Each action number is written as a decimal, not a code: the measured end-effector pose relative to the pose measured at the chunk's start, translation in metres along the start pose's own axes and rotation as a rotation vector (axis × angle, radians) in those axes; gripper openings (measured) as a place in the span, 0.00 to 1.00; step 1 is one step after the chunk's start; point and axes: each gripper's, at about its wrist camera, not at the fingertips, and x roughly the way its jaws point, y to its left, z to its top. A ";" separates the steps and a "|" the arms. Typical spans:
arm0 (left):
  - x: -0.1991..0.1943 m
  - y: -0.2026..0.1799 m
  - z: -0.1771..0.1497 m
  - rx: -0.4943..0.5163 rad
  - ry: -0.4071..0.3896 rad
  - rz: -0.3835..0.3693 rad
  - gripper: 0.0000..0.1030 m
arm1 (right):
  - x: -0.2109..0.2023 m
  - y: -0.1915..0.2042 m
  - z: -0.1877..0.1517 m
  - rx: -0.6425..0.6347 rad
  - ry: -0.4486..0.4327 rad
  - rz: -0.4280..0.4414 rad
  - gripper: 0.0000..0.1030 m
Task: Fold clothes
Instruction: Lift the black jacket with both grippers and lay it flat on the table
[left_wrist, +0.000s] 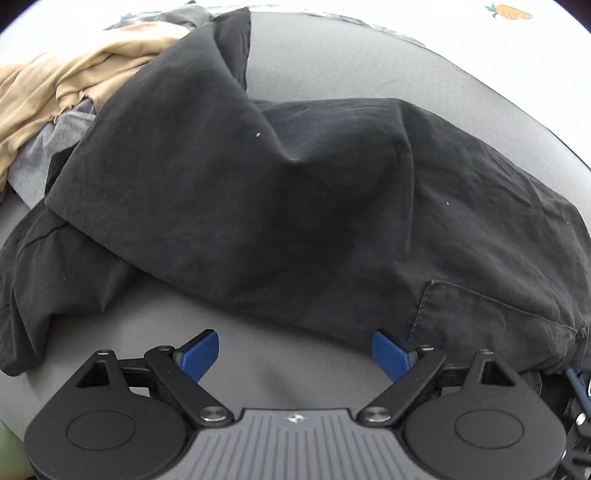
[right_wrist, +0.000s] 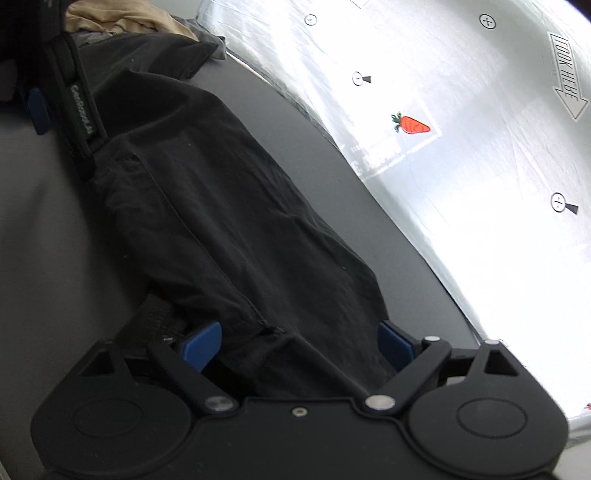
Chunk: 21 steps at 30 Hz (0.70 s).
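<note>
Pointing steeply down at the grey table (left_wrist: 295, 48), the left gripper (left_wrist: 295, 354) has its jaws spread wide, with only bare tabletop between the blue pads (left_wrist: 199, 352). The right-hand pad in that view sits just at the hem of the black trousers (left_wrist: 280, 206), near a stitched pocket corner at about 4 o'clock; whether it touches the cloth cannot be told.

Beyond the gripper the trousers fill the middle of the left wrist view, folded into a broad slab with a crease running up toward 12 o'clock. A second layer of black cloth spills out at 9 o'clock. Further off, at 10 to 11 o'clock, a tan garment (left_wrist: 55, 81) lies heaped over a grey garment (left_wrist: 44, 147), both tucked behind the trousers' far edge.

In the right wrist view the right gripper (right_wrist: 297, 349) also stands wide open, straddling the near end of the black trousers (right_wrist: 221, 206); cloth lies between the blue fingers (right_wrist: 201, 345) but they do not pinch it. The garment stretches away toward 11 o'clock, where the other gripper's strap and one blue pad show. Past the table edge, from 1 to 4 o'clock, a bright white sheet (right_wrist: 480, 155) carries a carrot picture (right_wrist: 413, 124) and printed marks.
</note>
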 end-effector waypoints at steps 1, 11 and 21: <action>0.002 0.002 0.002 -0.015 0.006 -0.008 0.88 | 0.001 0.002 0.003 0.008 -0.004 0.035 0.89; 0.007 0.033 0.028 -0.267 0.001 -0.198 0.88 | 0.019 0.037 0.031 -0.080 -0.108 0.028 0.31; -0.069 0.013 0.091 -0.223 -0.354 -0.291 0.88 | 0.035 -0.059 0.089 0.059 -0.257 -0.318 0.18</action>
